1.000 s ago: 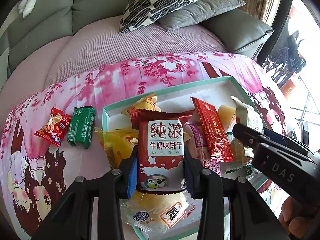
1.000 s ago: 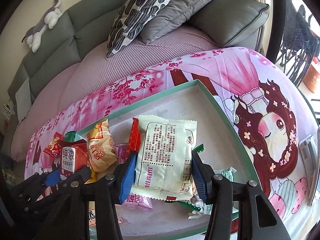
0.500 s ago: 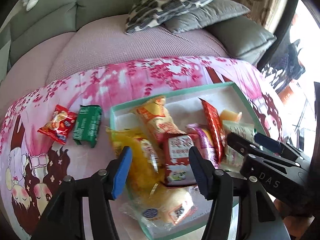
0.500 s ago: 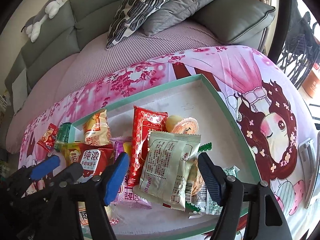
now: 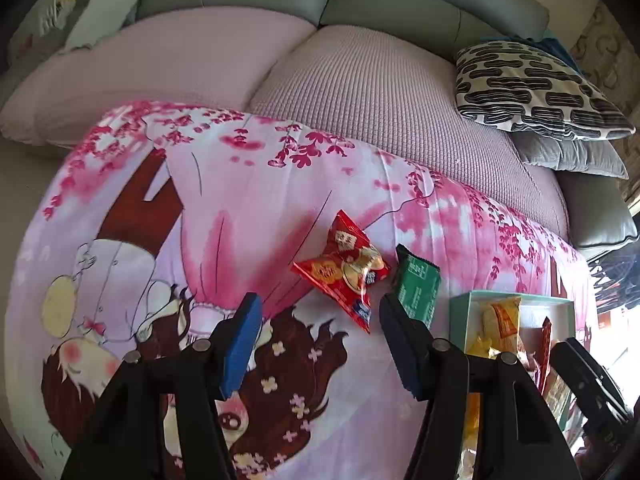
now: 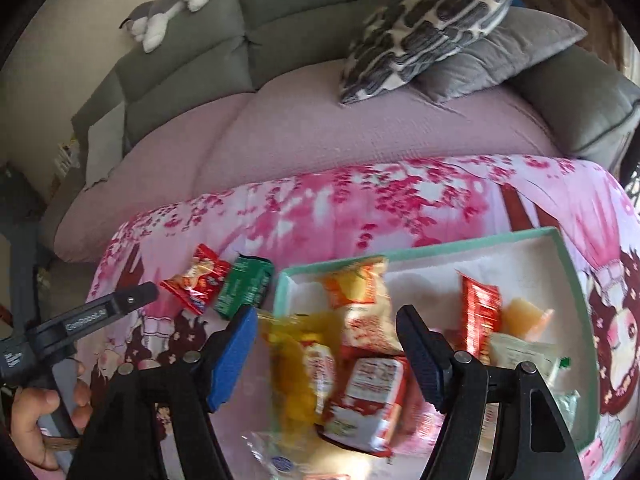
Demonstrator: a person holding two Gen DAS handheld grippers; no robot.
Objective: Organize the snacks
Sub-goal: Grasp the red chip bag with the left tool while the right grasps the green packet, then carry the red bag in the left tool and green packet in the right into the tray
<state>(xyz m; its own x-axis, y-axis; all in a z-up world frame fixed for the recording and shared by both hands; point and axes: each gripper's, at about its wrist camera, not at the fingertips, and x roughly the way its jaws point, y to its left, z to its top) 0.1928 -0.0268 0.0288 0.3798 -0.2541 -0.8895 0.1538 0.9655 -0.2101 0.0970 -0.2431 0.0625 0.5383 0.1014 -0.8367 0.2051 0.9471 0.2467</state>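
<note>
My left gripper (image 5: 320, 344) hangs over the pink printed cloth (image 5: 248, 208), its jaws opening with nothing between them. Just beyond its fingertips lie a red snack packet (image 5: 344, 268) and a green packet (image 5: 418, 288), both outside the box. The teal-rimmed white box (image 6: 568, 264) holds several snacks: a red milk-biscuit packet (image 6: 372, 396), an orange packet (image 6: 356, 288), a red stick packet (image 6: 480, 312), a yellow packet (image 6: 296, 360) and a pale packet (image 6: 520, 356). My right gripper (image 6: 328, 356) stands open above the box's left part, holding nothing.
The cloth covers a low surface in front of a lilac and grey sofa (image 5: 360, 80) with a patterned pillow (image 5: 532, 88). A plush toy (image 6: 172, 4) lies on the sofa back. A hand (image 6: 40, 412) holds the left gripper's handle.
Both grippers let go of their packets, which now lie in the box. Both views swung left; the left gripper left the box and now faces the red and green packets on the cloth.
</note>
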